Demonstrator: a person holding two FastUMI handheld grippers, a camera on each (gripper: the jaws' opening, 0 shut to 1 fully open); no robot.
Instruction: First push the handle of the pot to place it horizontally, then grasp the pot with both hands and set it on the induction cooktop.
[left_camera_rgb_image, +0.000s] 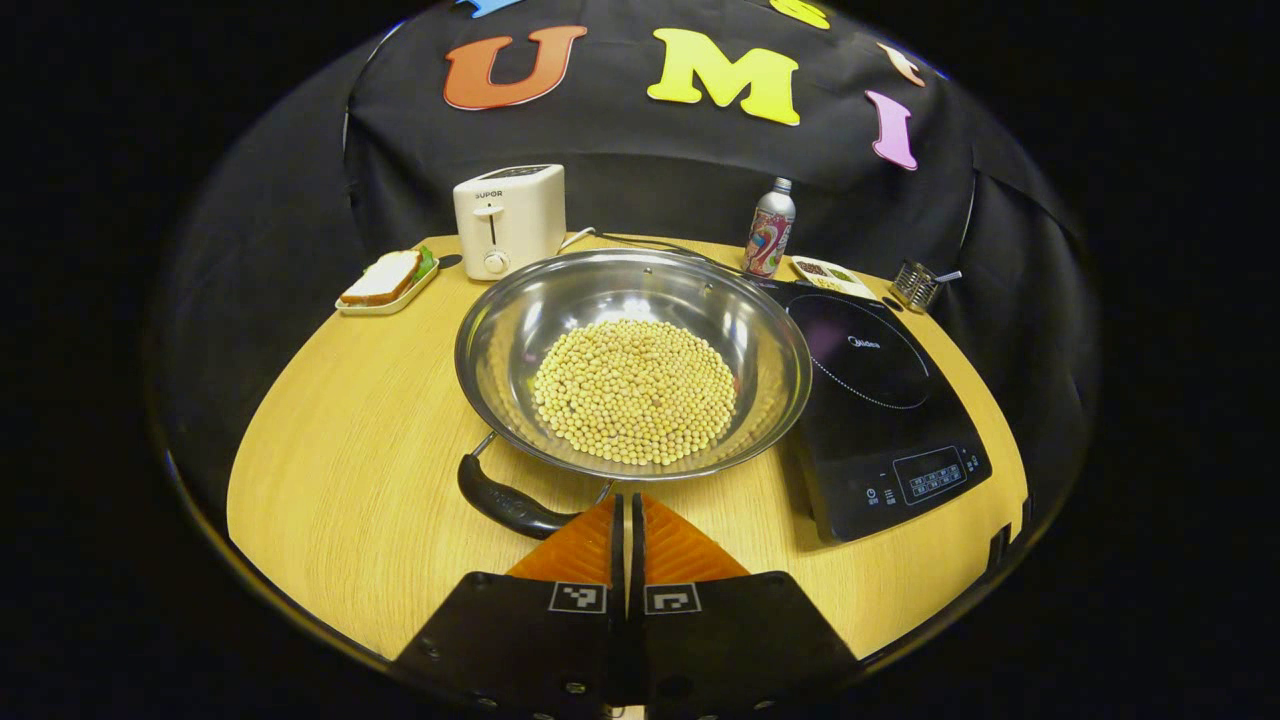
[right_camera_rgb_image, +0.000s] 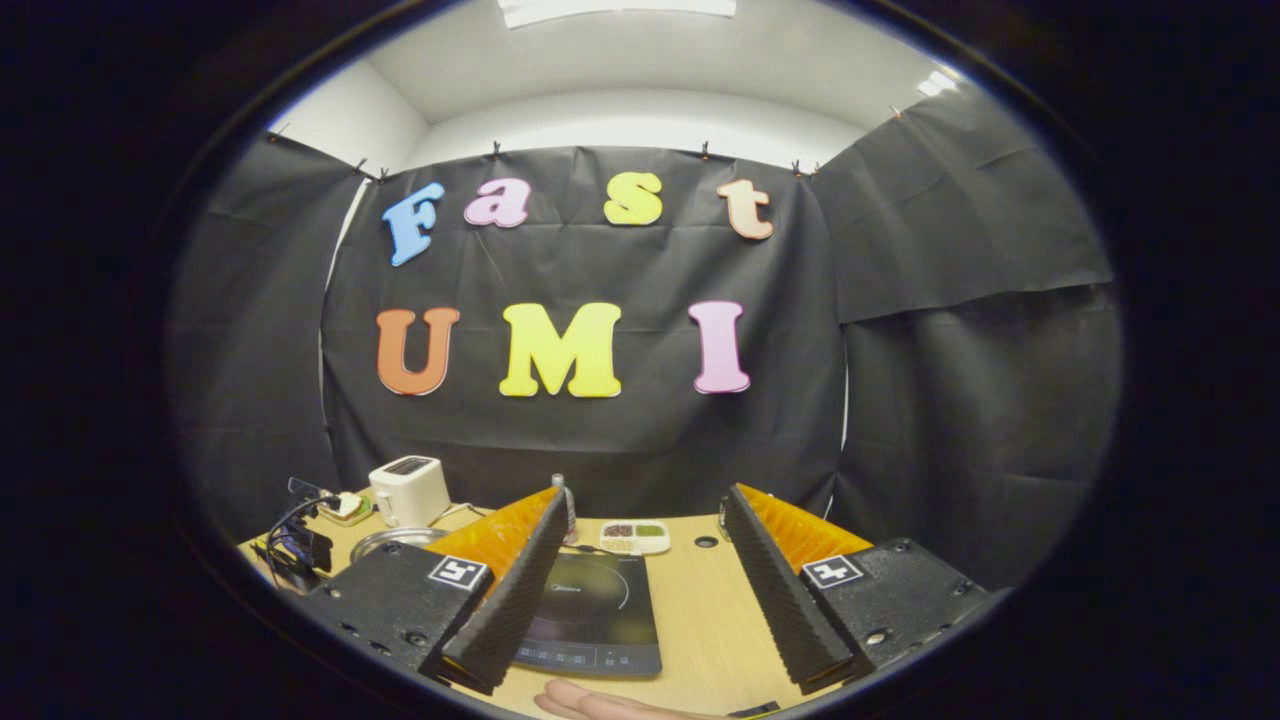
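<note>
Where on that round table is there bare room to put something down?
Bare wood lies left of the pot, below the sandwich tray, and along the near table edge beside the pot handle. The back is crowded: toaster, bottle, snack dish. The induction cooktop fills the right.

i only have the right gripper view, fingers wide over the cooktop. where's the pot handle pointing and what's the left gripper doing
Observer: In the left gripper view the pot handle lies at the pot's near rim, angled toward the near left, not horizontal yet.
Operator: left gripper closed or open
Observer: The left gripper has its fingers together, tips right beside the handle's inner end.
Operator: anything in the pot
Observer: Yes, a heap of pale beans covers its bottom.
Operator: pot on the cooktop yet
Observer: No, it sits on the table just left of the induction cooktop, its rim overlapping the cooktop's edge.
</note>
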